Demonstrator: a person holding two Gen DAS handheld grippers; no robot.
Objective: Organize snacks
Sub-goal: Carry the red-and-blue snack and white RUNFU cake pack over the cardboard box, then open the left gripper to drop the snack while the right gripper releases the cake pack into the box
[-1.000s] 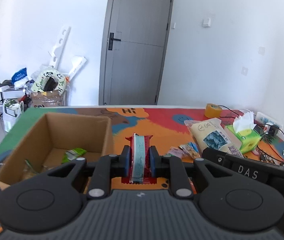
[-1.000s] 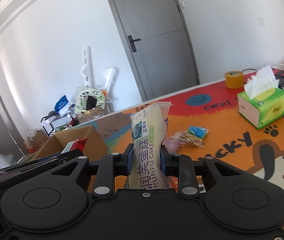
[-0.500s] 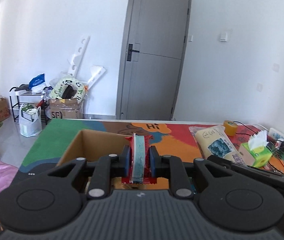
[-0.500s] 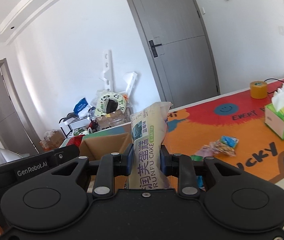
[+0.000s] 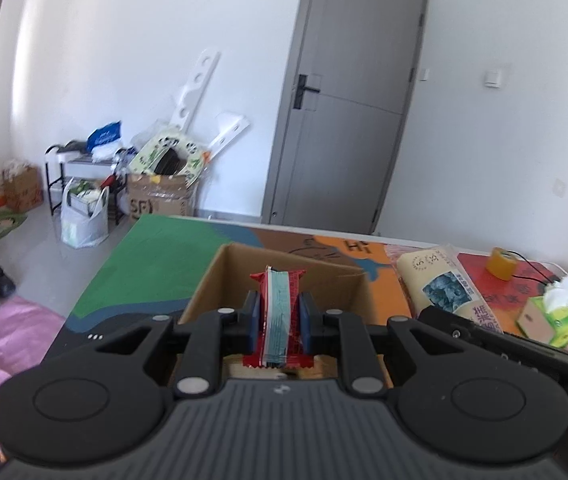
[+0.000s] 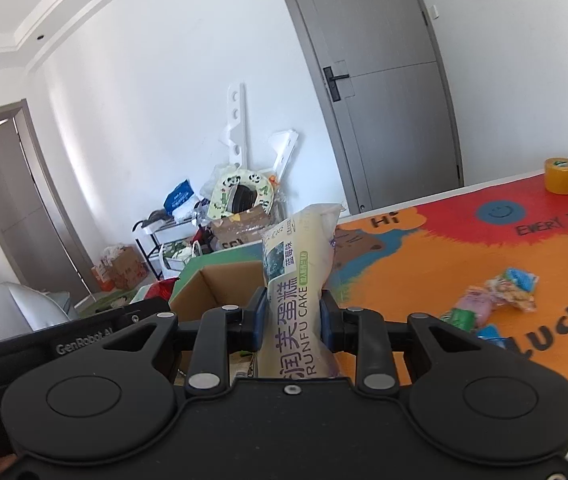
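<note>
Both hands now nearer the cardboard box (image 5: 284, 276) than a moment ago. Box just past the left fingers (image 5: 280, 316), open top right ahead and below. Before, off to the left side of those fingers. Means the snacks are nearly over the box, ready to drop in, by the look of it.

Left fingers clenched on a red snack pack (image 5: 279, 312), pack standing upright between the pads. Tipped a little downward, aimed at the box.

Right fingers (image 6: 293, 320) clenched on a tall cake bag (image 6: 296, 280), bag upright and poking up past the pads. Box (image 6: 220, 284) just ahead and a bit left of these fingers. Also tipped a little downward.

More small snacks (image 6: 496, 300) lying on the bench (image 6: 424, 264), off to the right of the right fingers, well apart from the box. Probably next to pick up. Tissue box (image 5: 550, 320) and tape roll (image 5: 502, 264) far right of the left fingers.
</note>
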